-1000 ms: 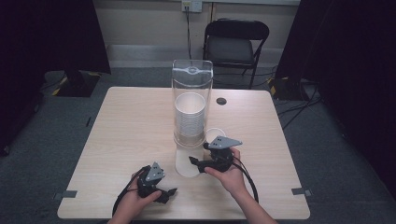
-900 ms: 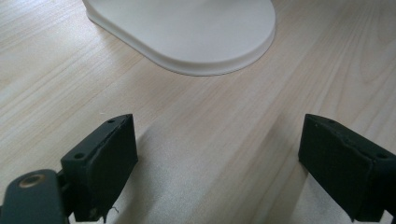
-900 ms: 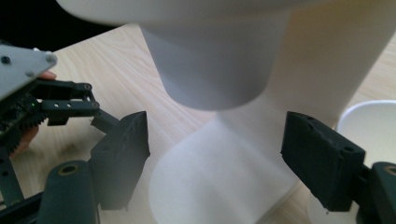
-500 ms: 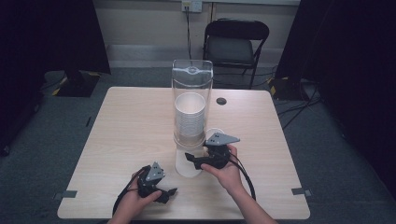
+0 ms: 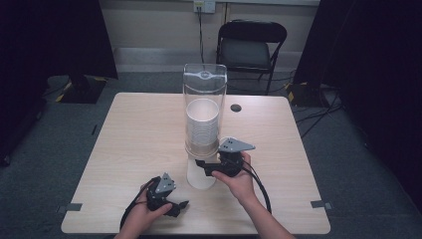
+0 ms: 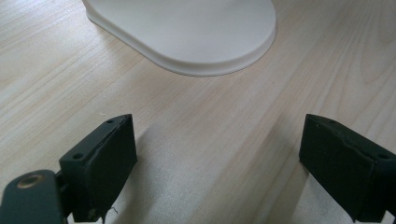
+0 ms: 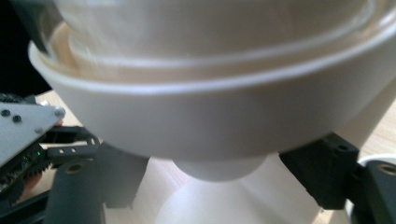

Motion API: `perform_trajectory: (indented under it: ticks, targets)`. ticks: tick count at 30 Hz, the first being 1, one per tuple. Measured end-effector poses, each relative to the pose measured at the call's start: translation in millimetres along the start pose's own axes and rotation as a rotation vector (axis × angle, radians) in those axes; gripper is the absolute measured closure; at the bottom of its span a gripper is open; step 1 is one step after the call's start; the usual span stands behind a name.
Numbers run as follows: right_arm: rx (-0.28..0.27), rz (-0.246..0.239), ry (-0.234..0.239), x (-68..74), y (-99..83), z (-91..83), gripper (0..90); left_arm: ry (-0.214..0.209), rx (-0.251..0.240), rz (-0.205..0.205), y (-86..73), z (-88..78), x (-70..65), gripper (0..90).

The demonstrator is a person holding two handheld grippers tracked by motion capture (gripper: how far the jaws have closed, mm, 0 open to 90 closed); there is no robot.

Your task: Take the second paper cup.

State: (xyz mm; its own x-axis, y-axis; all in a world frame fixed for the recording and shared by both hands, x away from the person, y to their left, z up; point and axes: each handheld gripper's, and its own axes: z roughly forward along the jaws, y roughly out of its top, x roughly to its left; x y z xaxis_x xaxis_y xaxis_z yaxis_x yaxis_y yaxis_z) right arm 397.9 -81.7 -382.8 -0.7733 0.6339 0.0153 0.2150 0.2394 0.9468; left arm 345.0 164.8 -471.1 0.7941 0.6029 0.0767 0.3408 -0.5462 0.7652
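Observation:
A clear tube dispenser (image 5: 205, 94) holds a stack of white paper cups (image 5: 202, 124) and stands on a white base (image 5: 201, 178) mid-table. My right gripper (image 5: 201, 164) reaches in level under the tube. The lowest cup's bottom (image 7: 219, 169) hangs below the white collar (image 7: 210, 121) between the gripper's jaws (image 7: 219, 179). The jaws have just been closing, and a narrow gap still shows on each side of the cup. My left gripper (image 5: 182, 206) rests on the table in front of the base (image 6: 196, 32), open (image 6: 217, 158) with bare wood between its jaws.
The wooden table (image 5: 139, 129) carries a small black round piece (image 5: 235, 107) behind the dispenser. A black folding chair (image 5: 251, 45) stands beyond the far edge. Cables trail from both grippers toward the front edge. The left gripper (image 7: 23, 140) shows past the dispenser in the right gripper view.
My right gripper has edged a little toward the dispenser and under its collar. The left gripper and hand have stayed where they were.

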Motion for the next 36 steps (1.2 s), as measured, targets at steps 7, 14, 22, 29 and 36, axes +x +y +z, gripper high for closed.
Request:
perform_trajectory:
  ticks: [7,14,22,29,36]
  targets:
    - [-0.001,-0.037,-0.014,1.5,-0.8,5.7,34.9,0.0,0.0,-0.001,0.0,0.0,-0.1,10.5]
    - [-0.012,-0.065,-0.013,0.5,-4.9,5.6,36.2,0.0,0.0,-0.002,-0.1,0.0,-0.3,10.5]
    - [-0.024,-0.099,-0.02,-0.1,-8.5,5.9,36.7,0.002,0.001,-0.001,-0.2,-0.3,-0.3,10.5]
    - [-0.043,-0.107,-0.009,-0.9,-11.0,6.9,36.9,0.004,-0.003,-0.004,-0.4,0.0,-0.7,10.5]
    - [-0.033,-0.098,-0.006,-2.7,-13.8,10.4,36.9,0.003,-0.005,-0.005,-0.5,0.0,-0.8,10.5]
